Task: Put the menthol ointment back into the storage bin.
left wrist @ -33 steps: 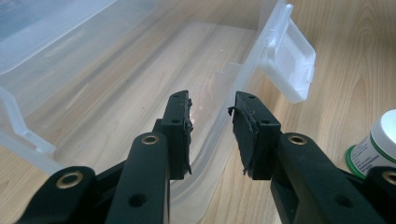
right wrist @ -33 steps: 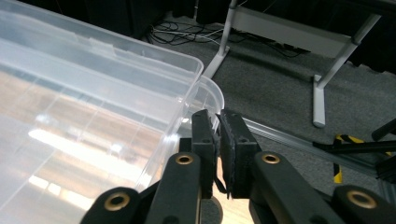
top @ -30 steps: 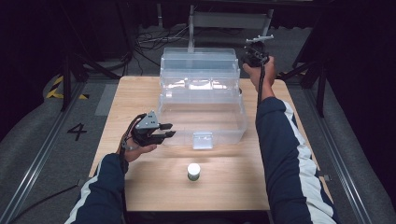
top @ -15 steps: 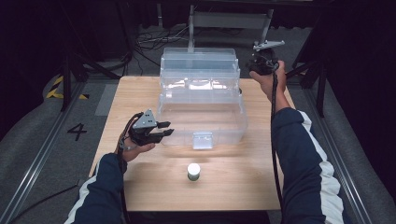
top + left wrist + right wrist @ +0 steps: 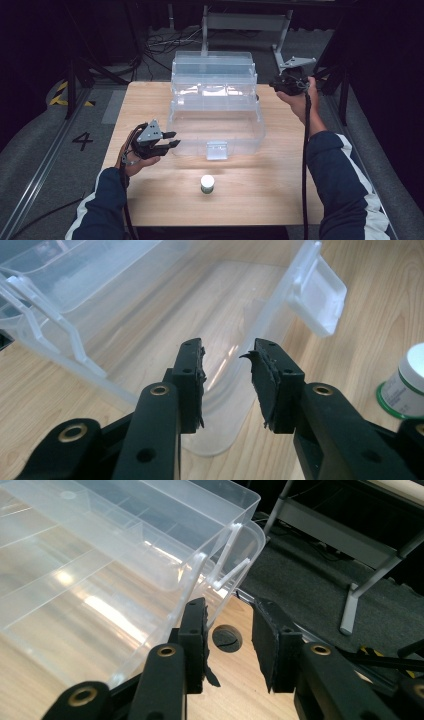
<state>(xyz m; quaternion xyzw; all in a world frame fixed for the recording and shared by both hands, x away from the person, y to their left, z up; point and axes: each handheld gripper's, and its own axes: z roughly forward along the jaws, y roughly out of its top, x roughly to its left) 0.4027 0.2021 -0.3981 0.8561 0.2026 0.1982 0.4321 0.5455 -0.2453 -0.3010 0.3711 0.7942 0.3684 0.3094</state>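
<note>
Two grippers flank one clear plastic organiser box [image 5: 215, 107], which sits mid-table on the wooden table [image 5: 280, 200], lid thrown back toward the far edge, tiered trays fanned out.

Left gripper [image 5: 169, 141]: near-left corner of the box, jaws part spread, nothing between them; the left gripper view looks straight at the rounded corner wall just ahead. Not touching.

Right gripper [image 5: 276, 86]: far-right side of the box, by the tray hinge arms [image 5: 227, 565]. Its jaws have just been opening; they stand apart with no thing between, the box's rim just beside the left pad.

Small white-capped bottle [image 5: 207, 183] stands upright on the near side of the table, apart from the box, in front of its latch [image 5: 217, 150].

Handling, my read: box is light, thin-walled, glossy, so likely slippery and flexing under a hard pinch. Hinge arms look slender and breakable; avoid them. Best hold: thick upper rim of the base at the side walls, one gripper each side. The open tiers would swing if tilted.
</note>
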